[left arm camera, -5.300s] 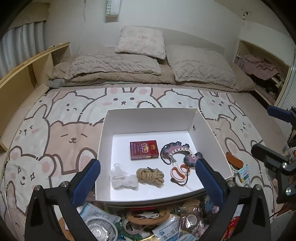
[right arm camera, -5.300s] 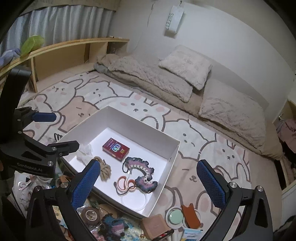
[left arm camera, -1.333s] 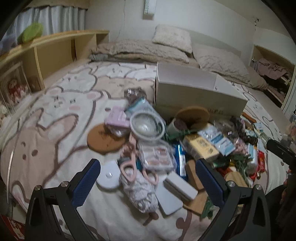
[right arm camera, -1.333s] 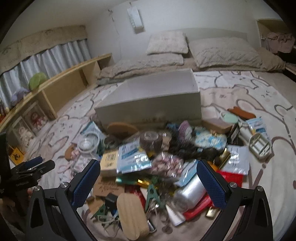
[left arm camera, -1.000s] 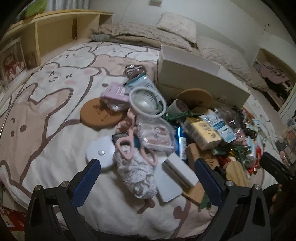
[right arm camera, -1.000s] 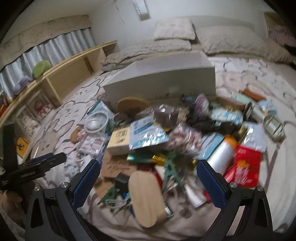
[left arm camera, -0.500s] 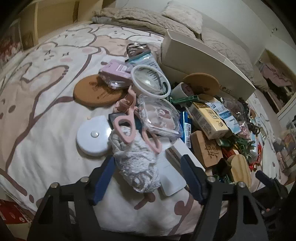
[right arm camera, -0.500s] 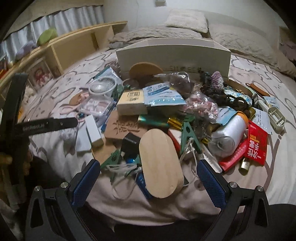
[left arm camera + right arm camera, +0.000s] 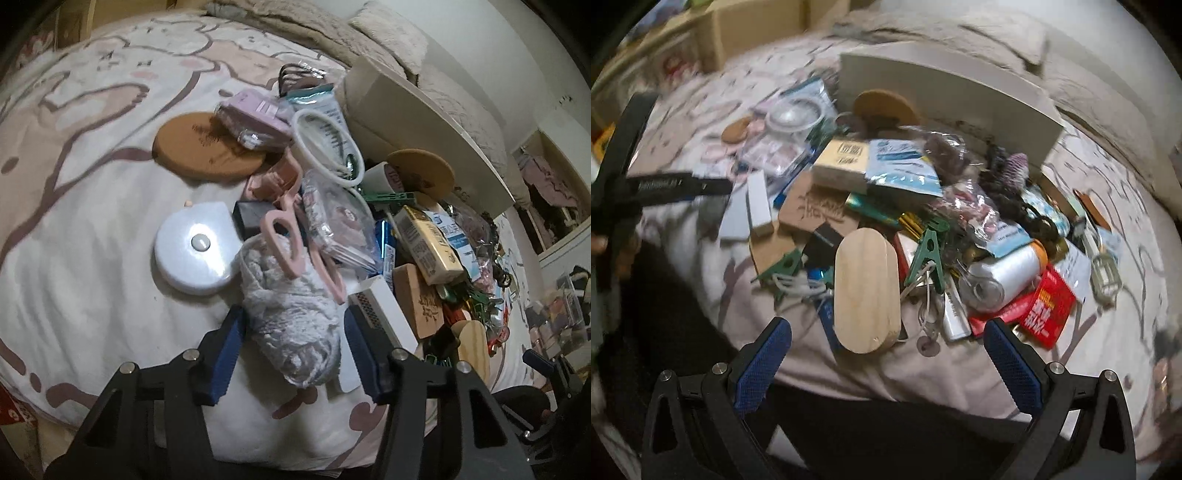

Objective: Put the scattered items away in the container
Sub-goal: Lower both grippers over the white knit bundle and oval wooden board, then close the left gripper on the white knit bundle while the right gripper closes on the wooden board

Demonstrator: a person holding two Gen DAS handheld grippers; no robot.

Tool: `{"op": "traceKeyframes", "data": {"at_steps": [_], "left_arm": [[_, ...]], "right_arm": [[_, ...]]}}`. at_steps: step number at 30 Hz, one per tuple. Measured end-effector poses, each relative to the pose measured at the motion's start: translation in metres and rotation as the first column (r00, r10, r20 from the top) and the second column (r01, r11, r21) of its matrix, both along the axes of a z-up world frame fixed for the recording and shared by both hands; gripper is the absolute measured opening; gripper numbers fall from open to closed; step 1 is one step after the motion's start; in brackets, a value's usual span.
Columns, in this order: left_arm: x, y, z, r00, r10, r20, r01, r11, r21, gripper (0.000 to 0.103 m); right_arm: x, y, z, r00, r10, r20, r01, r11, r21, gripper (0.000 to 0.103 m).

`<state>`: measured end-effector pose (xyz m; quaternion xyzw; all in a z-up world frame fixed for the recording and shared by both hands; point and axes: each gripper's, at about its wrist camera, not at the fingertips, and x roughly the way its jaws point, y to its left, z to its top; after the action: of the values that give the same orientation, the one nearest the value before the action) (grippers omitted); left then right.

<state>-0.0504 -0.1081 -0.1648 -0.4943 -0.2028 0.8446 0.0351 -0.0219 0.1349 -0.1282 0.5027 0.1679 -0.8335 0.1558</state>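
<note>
A heap of small items lies on the bed in front of the white box (image 9: 424, 122), which also shows in the right wrist view (image 9: 945, 92). My left gripper (image 9: 291, 345) has its blue pads on both sides of a fluffy grey-white cloth bundle (image 9: 291, 314), closed onto it. Pink scissors (image 9: 295, 240) lie across the bundle's far end. A round white disc (image 9: 195, 247) sits just left of it. My right gripper (image 9: 886, 363) is open and empty, just short of a wooden oval block (image 9: 866, 291). The left gripper's arm (image 9: 665, 184) shows at left.
Around the heap lie a brown cork coaster (image 9: 199, 147), a clear round lid (image 9: 325, 144), a yellow box (image 9: 428, 243), green clips (image 9: 929, 254), a plastic-wrapped white roll (image 9: 1004, 273) and a red packet (image 9: 1045, 310). Pillows and a wooden shelf edge the bed.
Both grippers dropped from above the box to the near side of the heap. My left gripper's jaws narrowed from wide open onto the cloth bundle. My right gripper came closer to the wooden block.
</note>
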Motion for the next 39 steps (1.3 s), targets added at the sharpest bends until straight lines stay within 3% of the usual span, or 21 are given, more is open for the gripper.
{"op": "traceKeyframes", "data": {"at_steps": [5,8,10,16,19,20,26,35,37,39], "left_arm": [[0.0,0.002,0.0,1.0,-0.006,0.002,0.006,1.0,-0.016,0.055],[-0.002,0.0,-0.002,1.0,-0.002,0.003,0.002,1.0,-0.01,0.055],[-0.003,0.0,-0.003,1.0,-0.002,0.004,0.002,1.0,-0.01,0.055],[-0.005,0.004,-0.004,1.0,-0.014,0.001,0.014,0.999,-0.048,0.055],[-0.005,0.002,-0.005,1.0,-0.014,0.0,0.014,0.999,-0.04,0.055],[-0.006,0.002,-0.005,1.0,-0.014,-0.001,0.014,0.999,-0.039,0.055],[-0.006,0.002,-0.005,1.0,-0.015,-0.002,0.015,0.999,-0.043,0.055],[-0.005,0.0,-0.005,1.0,-0.022,-0.008,0.022,0.999,-0.042,0.055],[-0.004,0.001,-0.005,1.0,-0.025,-0.008,0.024,0.999,-0.044,0.047],[-0.004,0.001,-0.005,1.0,-0.024,-0.008,0.024,0.999,-0.037,0.046]], "right_arm": [[-0.018,-0.014,-0.015,0.992,0.084,0.094,-0.092,0.991,0.094,0.102],[-0.026,-0.019,-0.026,0.981,0.097,0.169,-0.111,0.991,0.08,0.086],[-0.03,-0.023,-0.035,0.972,0.106,0.208,-0.126,0.988,0.085,0.085],[-0.036,-0.026,-0.04,0.975,0.107,0.195,-0.129,0.986,0.106,0.084],[-0.042,-0.022,-0.041,0.978,0.092,0.189,-0.113,0.988,0.102,0.066],[-0.044,-0.02,-0.042,0.977,0.089,0.196,-0.109,0.989,0.096,0.065],[-0.049,-0.004,-0.03,0.973,0.1,0.207,-0.105,0.994,0.013,0.05],[-0.054,0.035,-0.011,0.975,0.034,0.219,0.013,0.977,-0.213,0.049],[-0.048,0.04,-0.007,0.979,0.021,0.203,0.029,0.97,-0.24,0.049],[-0.053,0.044,-0.006,0.983,0.016,0.183,0.032,0.966,-0.258,0.049]]}}
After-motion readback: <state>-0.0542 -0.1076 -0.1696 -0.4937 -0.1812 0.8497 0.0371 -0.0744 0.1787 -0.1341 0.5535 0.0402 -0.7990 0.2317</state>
